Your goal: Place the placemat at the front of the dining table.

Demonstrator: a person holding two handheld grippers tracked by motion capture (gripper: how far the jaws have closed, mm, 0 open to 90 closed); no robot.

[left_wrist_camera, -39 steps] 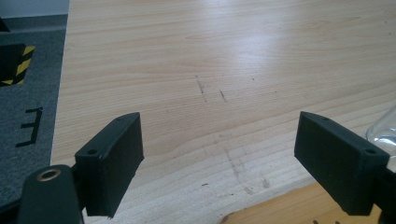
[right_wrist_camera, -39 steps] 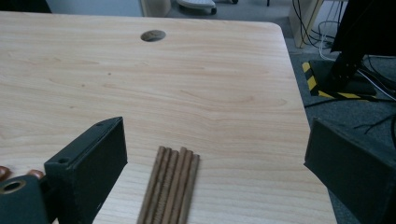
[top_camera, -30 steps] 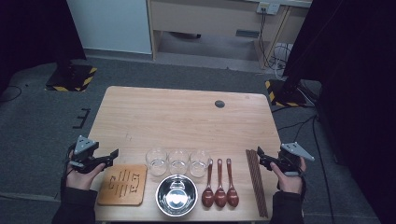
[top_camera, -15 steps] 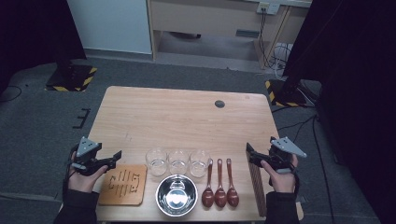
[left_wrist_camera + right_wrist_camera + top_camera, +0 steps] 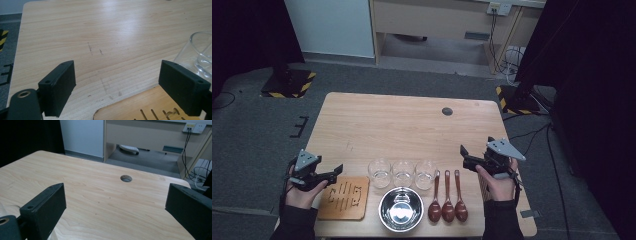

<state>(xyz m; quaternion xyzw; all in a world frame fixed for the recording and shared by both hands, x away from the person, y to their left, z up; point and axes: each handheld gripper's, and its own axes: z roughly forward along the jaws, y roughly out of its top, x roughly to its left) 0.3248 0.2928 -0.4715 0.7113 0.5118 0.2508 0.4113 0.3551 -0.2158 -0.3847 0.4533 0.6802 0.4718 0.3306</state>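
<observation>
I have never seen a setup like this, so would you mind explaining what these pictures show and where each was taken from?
A person sits at a wooden table, holding a hand-held two-jaw tool in each hand: the left gripper and the right gripper. The high view looks down from above. The two gripper views come from cameras riding on each tool, looking along its black jaws. Both stand open and hold nothing. On the table lie three glasses, a steel bowl, three spoons and a wooden board. The left gripper view shows that board's corner and one glass.

Right gripper [image 5: 466,158] has moved inward over the chopsticks
</observation>
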